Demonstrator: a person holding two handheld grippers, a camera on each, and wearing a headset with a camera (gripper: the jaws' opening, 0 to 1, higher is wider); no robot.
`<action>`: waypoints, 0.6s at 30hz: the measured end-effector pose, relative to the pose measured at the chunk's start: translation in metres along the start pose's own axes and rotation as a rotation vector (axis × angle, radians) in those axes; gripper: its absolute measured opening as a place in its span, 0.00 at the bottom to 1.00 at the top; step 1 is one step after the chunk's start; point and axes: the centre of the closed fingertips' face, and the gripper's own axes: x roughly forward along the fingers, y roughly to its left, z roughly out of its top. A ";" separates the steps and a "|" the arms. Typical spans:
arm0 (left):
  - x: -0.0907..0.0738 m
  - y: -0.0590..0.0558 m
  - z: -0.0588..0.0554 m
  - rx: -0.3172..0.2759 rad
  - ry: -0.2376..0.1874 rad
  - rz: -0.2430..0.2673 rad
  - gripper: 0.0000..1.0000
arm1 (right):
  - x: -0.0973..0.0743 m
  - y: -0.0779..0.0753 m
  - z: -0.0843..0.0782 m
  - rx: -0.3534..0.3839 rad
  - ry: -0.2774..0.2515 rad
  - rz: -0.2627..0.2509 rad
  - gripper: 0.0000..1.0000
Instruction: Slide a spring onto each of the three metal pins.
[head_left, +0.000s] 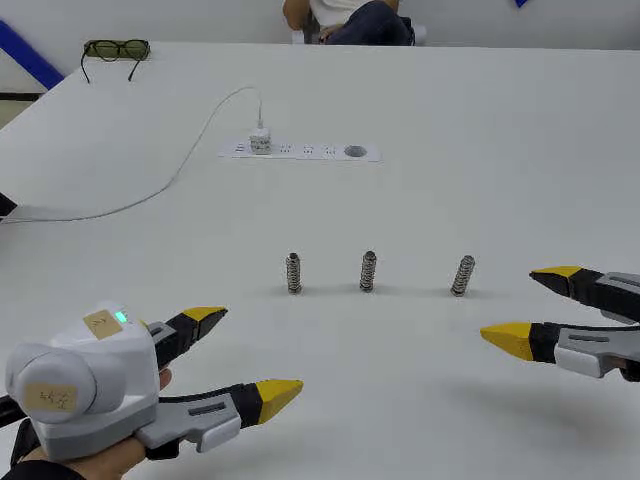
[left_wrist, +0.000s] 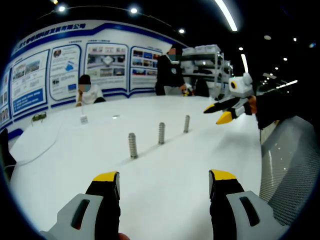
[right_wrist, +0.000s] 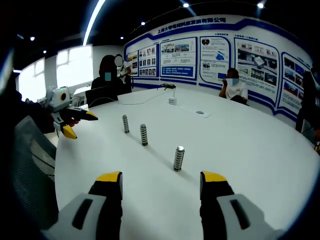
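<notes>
Three upright metal pins stand in a row on the white table, each with a spring around it: the left pin, the middle pin and the right pin. My left gripper is open at the near left, well short of the pins, with nothing between its yellow-tipped jaws. From the right edge my right gripper reaches in, open and empty, to the right of the right pin. In the left gripper view the pins stand ahead; the right gripper view has the nearest pin just ahead.
A white power strip with a plugged charger and a cable lies beyond the pins. Glasses rest at the far left corner. A person sits at the table's far edge.
</notes>
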 end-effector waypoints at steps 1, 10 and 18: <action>0.000 0.000 0.000 0.000 0.001 0.000 0.74 | 0.000 0.000 0.000 -0.001 0.000 0.000 0.64; -0.002 0.001 0.003 0.008 0.001 0.006 0.74 | 0.000 -0.001 0.001 0.000 -0.006 0.003 0.64; -0.002 0.001 0.006 0.016 0.000 0.010 0.74 | 0.000 0.001 0.002 -0.002 -0.010 0.011 0.64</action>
